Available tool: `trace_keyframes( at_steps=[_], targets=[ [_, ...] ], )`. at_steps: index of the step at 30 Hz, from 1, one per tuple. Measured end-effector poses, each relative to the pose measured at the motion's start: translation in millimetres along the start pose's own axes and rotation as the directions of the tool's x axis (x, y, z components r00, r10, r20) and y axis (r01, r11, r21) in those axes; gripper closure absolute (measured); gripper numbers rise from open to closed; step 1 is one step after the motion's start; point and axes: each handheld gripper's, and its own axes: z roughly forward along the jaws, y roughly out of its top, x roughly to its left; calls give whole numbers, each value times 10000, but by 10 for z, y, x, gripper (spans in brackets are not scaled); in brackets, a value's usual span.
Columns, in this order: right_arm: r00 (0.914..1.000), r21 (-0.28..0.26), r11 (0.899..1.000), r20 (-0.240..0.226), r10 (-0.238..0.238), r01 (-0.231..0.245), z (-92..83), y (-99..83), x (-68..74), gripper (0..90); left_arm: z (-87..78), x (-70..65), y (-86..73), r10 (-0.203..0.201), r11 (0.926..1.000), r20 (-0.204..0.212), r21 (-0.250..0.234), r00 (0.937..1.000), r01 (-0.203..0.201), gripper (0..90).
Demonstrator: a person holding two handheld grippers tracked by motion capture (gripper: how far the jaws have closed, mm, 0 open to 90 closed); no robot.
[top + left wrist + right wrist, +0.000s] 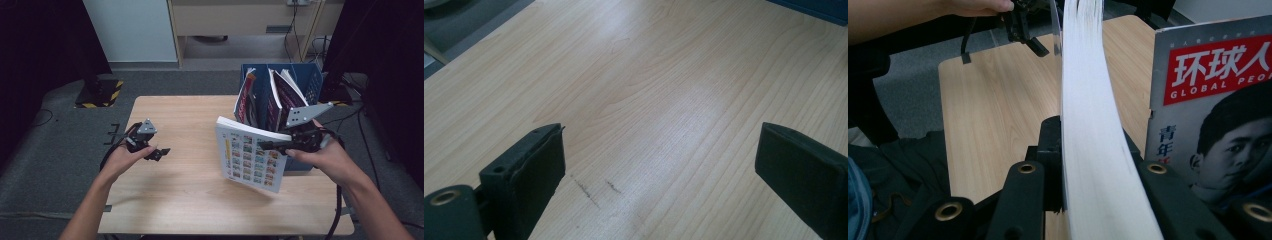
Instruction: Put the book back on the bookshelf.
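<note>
Thick white-paged book with a picture-grid cover [251, 156] hangs upright above the light wooden table [190, 180] in the high view, clamped by the right gripper [267, 145], beside the blue file rack [312, 80]; left gripper [161, 152] rests apart; left gripper view: jaws wide, nothing between; right gripper view: jaws pinch the book's [1088, 125] pages, beside a red-titled magazine [1213, 100].

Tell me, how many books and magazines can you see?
4, I think. One book is clamped upright in the right gripper over the table. Three magazines stand in the blue file rack. More may hide behind them.
</note>
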Motion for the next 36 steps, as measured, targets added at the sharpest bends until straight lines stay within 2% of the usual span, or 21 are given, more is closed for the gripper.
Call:
trace_keyframes(
  at_steps=[10,12,24,36],
  targets=[
    [9998,-171,9996,62,215,-214,-160,-113,-3,740,22,17,-2,-64,10000,-79,36,9999,64,59],
    [9999,-163,9998,29,115,-114,-182,-129,7,740,24,16,-2,-87,10000,-76,23,9999,87,59],
    [9993,-31,9995,183,327,-326,-282,-236,18,740,55,15,-4,-40,9999,-31,114,10000,40,58],
    [9989,-21,9994,323,335,-334,-509,-331,29,740,29,55,-19,-128,9998,-160,144,9998,130,58]
  ],
)
